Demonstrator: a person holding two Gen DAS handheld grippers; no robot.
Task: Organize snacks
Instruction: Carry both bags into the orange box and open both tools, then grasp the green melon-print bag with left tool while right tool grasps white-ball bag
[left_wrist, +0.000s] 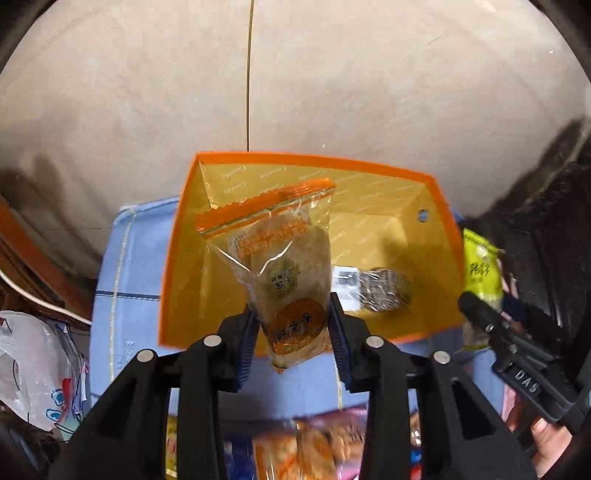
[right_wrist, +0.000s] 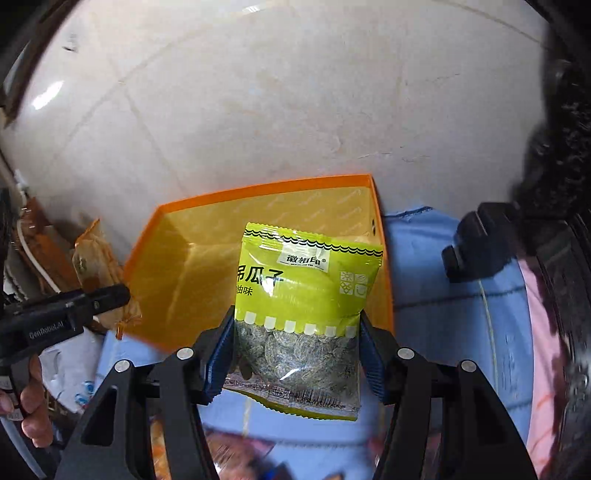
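Note:
My left gripper (left_wrist: 293, 321) is shut on a clear pastry packet with an orange top seal (left_wrist: 284, 266) and holds it over the near edge of an open orange box (left_wrist: 439, 206). A dark wrapped snack (left_wrist: 384, 290) lies on the box floor. My right gripper (right_wrist: 297, 343) is shut on a lime-green melon-seed packet (right_wrist: 306, 288) and holds it above the same orange box (right_wrist: 177, 266). The green packet also shows in the left wrist view (left_wrist: 480, 266), and the pastry packet in the right wrist view (right_wrist: 96, 266).
The box stands on a light blue cloth (left_wrist: 129, 266). More snack packets (left_wrist: 314, 443) lie blurred below my left gripper. A white plastic bag (left_wrist: 33, 362) sits at the left. Beige floor tiles (right_wrist: 258, 92) lie beyond. A pink cloth (right_wrist: 543, 332) is on the right.

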